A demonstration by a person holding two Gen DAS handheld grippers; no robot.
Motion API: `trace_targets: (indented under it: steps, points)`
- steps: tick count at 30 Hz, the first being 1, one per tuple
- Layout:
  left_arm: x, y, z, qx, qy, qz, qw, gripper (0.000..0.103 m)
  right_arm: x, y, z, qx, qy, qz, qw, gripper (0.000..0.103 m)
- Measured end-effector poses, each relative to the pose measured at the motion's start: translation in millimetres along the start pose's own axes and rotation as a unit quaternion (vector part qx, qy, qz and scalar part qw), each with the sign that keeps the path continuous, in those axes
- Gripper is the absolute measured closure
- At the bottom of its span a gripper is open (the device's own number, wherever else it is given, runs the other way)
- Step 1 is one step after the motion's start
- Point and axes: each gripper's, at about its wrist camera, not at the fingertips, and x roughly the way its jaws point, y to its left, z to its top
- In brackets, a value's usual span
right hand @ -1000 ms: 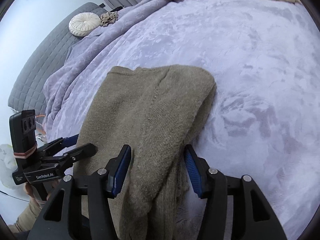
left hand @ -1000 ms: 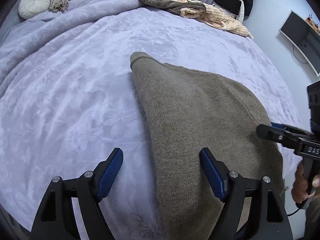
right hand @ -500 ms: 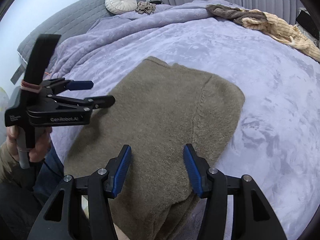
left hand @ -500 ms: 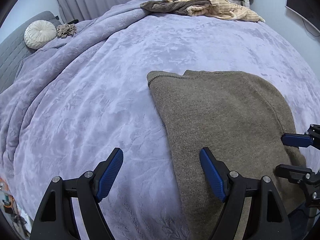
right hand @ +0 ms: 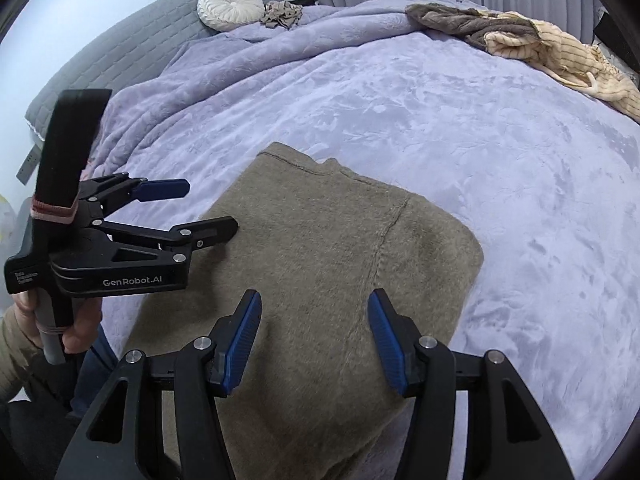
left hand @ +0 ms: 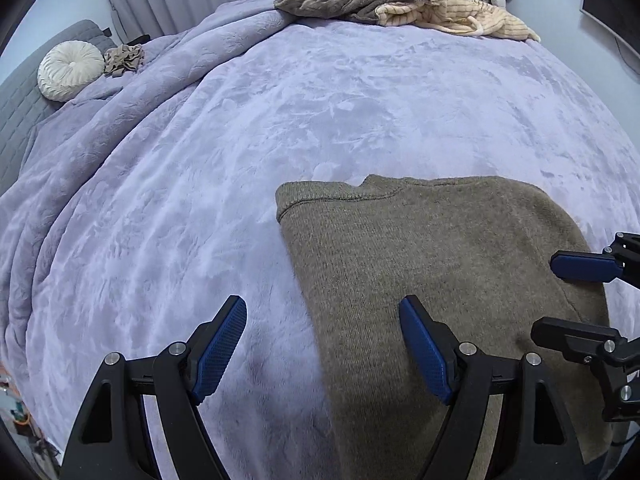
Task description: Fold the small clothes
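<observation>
An olive-brown knitted sweater (left hand: 440,264) lies folded flat on the lilac blanket (left hand: 280,120), near the bed's front edge. My left gripper (left hand: 322,320) hovers open over the sweater's left border, one finger above the blanket and the other above the knit. My right gripper (right hand: 315,308) is open too, low over the sweater (right hand: 340,248), and grips nothing. Each gripper shows in the other's view: the right gripper (left hand: 560,298) at the sweater's right side, and the left gripper (right hand: 208,210) at its left edge, held by a hand (right hand: 76,332).
A heap of brown and cream striped clothes (left hand: 400,8) lies at the bed's far edge. A round white cushion (left hand: 70,70) and a small beige crumpled piece (left hand: 124,60) sit by the grey headboard (right hand: 140,48). Curtains hang behind the bed.
Both grippers have swung sideways and rolled, so the sweater now sits squarer in each view. The sweater lies where it was and both jaws kept their width.
</observation>
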Motion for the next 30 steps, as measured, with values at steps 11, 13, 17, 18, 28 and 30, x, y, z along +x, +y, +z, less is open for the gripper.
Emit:
trace_targets:
  steps: [11,13,17,18,28,30]
  points:
    - [-9,-7,-15,0.008,0.003,-0.007,0.9999,0.023,-26,23,-22,-0.041,-0.022,-0.014,0.999,0.043]
    - [-15,-9,-24,0.012,0.001,-0.01,0.9999,0.023,-40,33,-37,-0.053,-0.032,-0.009,0.998,0.043]
    - [-20,-13,-41,0.011,0.006,-0.009,0.9999,0.023,-46,45,-66,-0.063,-0.022,-0.002,0.998,0.043]
    - [-25,-13,-46,0.01,0.006,-0.01,0.9999,0.023,-43,46,-74,-0.063,-0.017,-0.007,0.998,0.043]
    - [-70,-12,-60,-0.006,-0.013,-0.011,0.9998,0.023,-69,52,-95,-0.055,-0.022,-0.038,0.998,0.036]
    - [-79,-11,-57,-0.018,-0.018,-0.015,0.9996,0.023,-80,58,-91,-0.059,-0.032,-0.052,0.996,0.029]
